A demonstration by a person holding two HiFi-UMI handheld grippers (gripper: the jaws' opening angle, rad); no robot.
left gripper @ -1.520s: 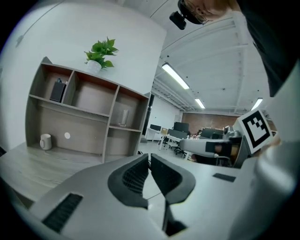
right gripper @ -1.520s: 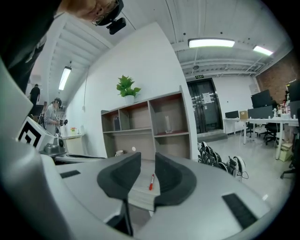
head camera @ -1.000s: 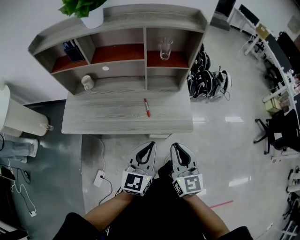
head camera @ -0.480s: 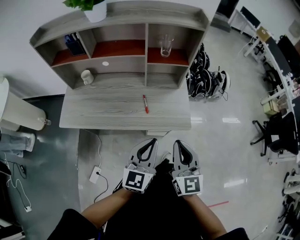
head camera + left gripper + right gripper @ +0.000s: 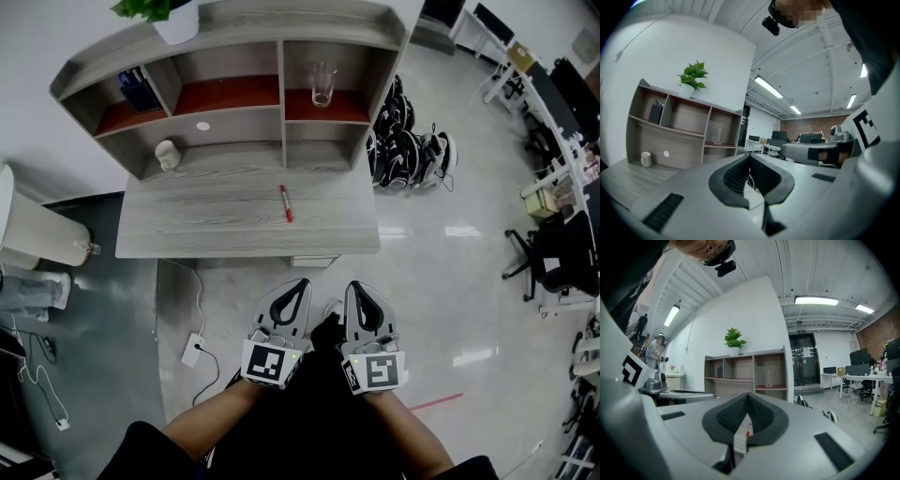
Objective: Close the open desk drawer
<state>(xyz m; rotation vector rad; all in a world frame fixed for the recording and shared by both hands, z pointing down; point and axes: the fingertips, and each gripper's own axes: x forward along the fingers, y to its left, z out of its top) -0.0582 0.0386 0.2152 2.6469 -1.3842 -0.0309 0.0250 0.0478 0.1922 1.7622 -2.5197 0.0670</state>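
A grey wooden desk [image 5: 206,234] with a shelf unit stands ahead of me. Under its front edge at the right, the drawer [image 5: 314,262] sticks out a little. Both grippers hang side by side over the floor, short of the desk, pointing level at it. The left gripper [image 5: 298,284] is shut with nothing in it, and its jaws meet at the tip in the left gripper view [image 5: 750,157]. The right gripper [image 5: 359,287] is also shut and empty [image 5: 748,394]. Neither touches the drawer.
A red pen [image 5: 285,203] lies on the desktop. A glass [image 5: 322,84], a white mug [image 5: 168,154] and a potted plant [image 5: 173,19] sit on the shelves. A white bin [image 5: 37,234] stands left, a power strip [image 5: 192,352] lies on the floor, bags [image 5: 408,150] right of the desk.
The head view has drifted, so the desk sits slightly further left and lower in the picture. Both grippers keep their places side by side in front of the desk.
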